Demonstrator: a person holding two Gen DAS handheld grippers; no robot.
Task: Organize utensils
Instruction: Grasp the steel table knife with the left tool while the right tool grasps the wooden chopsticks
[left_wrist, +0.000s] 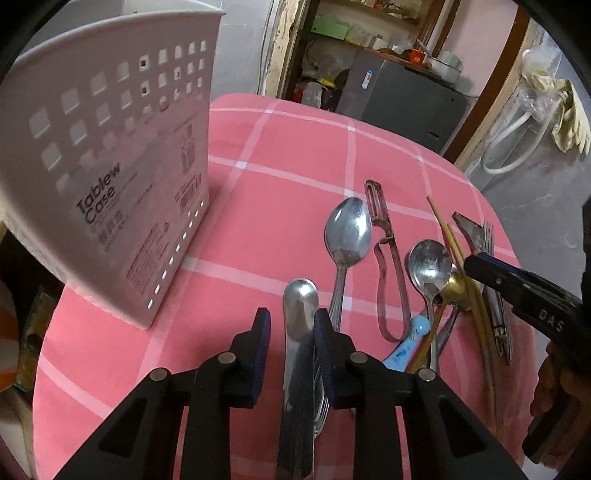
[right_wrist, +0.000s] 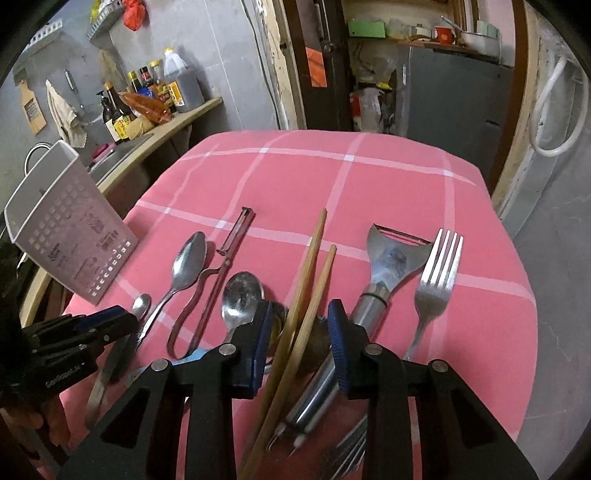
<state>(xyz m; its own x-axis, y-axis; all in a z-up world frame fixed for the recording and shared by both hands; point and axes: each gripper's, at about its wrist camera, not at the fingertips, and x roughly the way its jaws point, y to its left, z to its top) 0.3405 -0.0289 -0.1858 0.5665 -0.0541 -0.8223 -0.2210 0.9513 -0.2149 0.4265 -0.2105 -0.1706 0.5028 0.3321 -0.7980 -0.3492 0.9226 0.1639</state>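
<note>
A white perforated tableware case stands at the table's left; it also shows in the right wrist view. Utensils lie on the pink checked cloth: a large spoon, a red peeler, a smaller spoon, chopsticks, a steel Y-peeler and a fork. My left gripper is open, its fingers either side of a steel knife handle. My right gripper is open, straddling the chopsticks just above the pile.
The table's edges fall away at the far and right sides. A counter with bottles and a sink lies beyond the case. A grey cabinet and cluttered shelves stand behind the table.
</note>
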